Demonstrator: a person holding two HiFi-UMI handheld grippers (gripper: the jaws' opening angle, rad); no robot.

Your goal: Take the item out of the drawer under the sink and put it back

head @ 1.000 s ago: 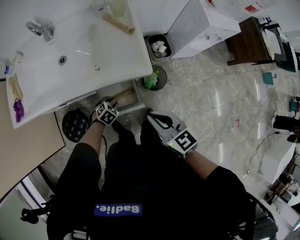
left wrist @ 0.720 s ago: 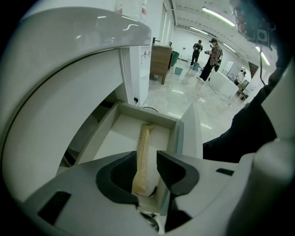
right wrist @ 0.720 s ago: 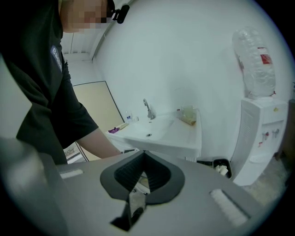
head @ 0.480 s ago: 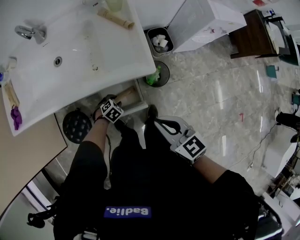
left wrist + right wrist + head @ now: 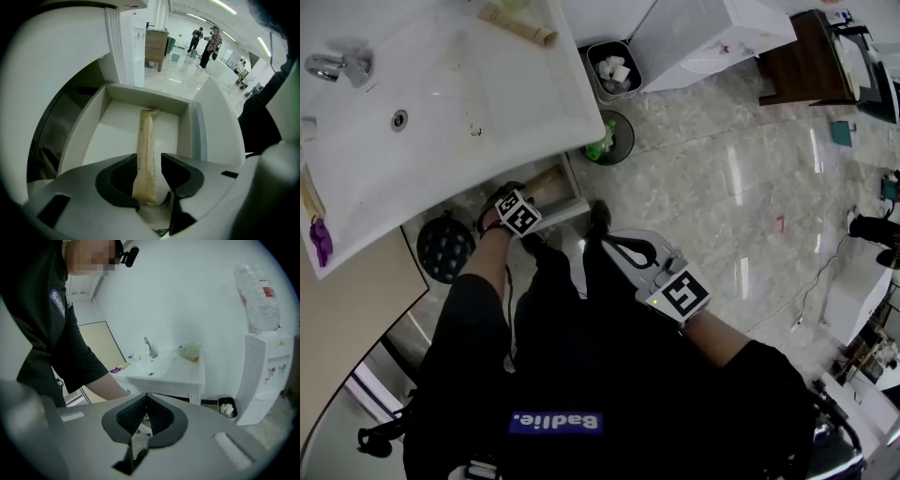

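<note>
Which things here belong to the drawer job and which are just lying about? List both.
Job: open drawer; tan packet in it; left gripper, jaws just opening astride the packet, not gripping.
Lying about: faucet; waste bin; water dispenser.

A pale marble floor point(image 5: 722, 187) is seen, glossy with reflected light. A white water dispenser point(image 5: 703, 42) is stood against the white wall point(image 5: 187, 296), a small bin point(image 5: 623, 92) just beside it. A dark wooden desk point(image 5: 797, 66) is set farther off.
</note>
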